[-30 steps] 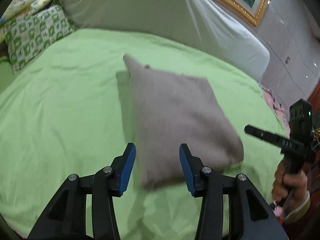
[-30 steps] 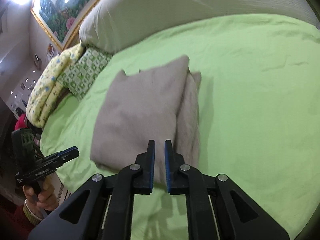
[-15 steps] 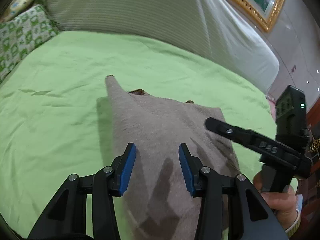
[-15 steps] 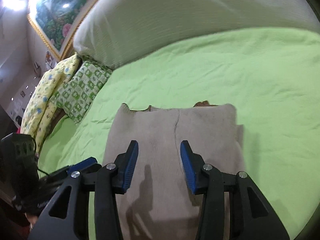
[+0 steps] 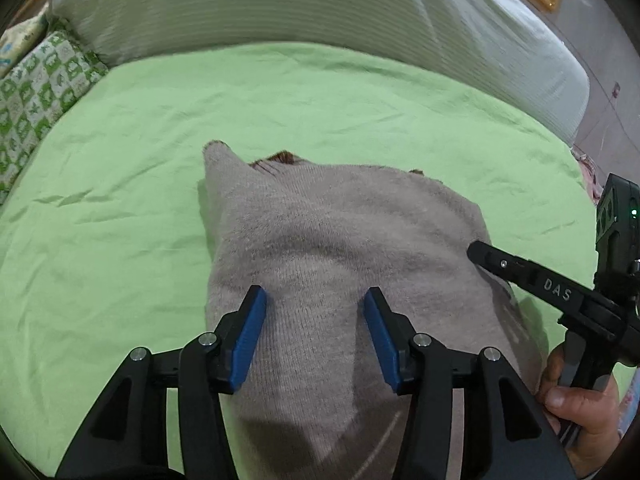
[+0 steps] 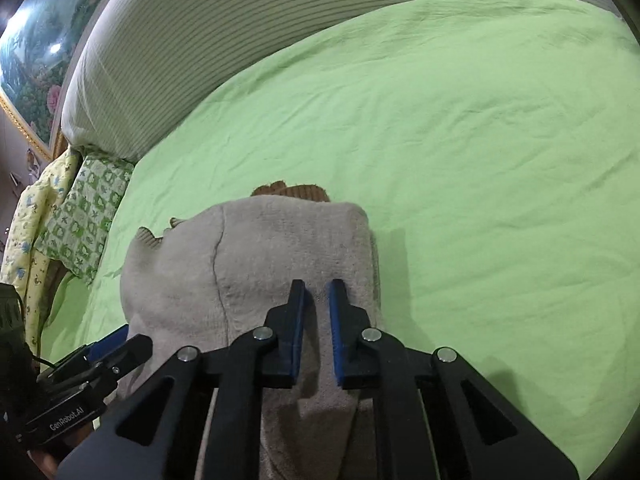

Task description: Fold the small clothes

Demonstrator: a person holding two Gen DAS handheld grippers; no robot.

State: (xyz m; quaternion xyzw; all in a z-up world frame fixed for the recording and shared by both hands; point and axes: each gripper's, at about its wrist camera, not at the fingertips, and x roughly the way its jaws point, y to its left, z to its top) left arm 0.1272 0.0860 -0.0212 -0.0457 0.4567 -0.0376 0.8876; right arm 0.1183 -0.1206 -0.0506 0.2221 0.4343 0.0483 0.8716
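Sweater [image 5: 340,264], a beige knit folded into a thick pad, lies on the green bedsheet [image 5: 120,200] near its front edge. Judged soft, light and limp, it is best taken at the near hem corners, through all layers. Left gripper [image 5: 316,324] has just been opening and straddles the knit unclamped. Right gripper [image 6: 316,320] has just been closing; a pinch cannot be confirmed. Only the right wrist view shows the brown ribbing [image 6: 296,192] clearly.

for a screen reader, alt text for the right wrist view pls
A folded grey-beige knitted garment lies on a light green bedsheet, the right hand-held gripper over its near part, blue-padded jaws nearly closed. A striped white bolster lies behind.
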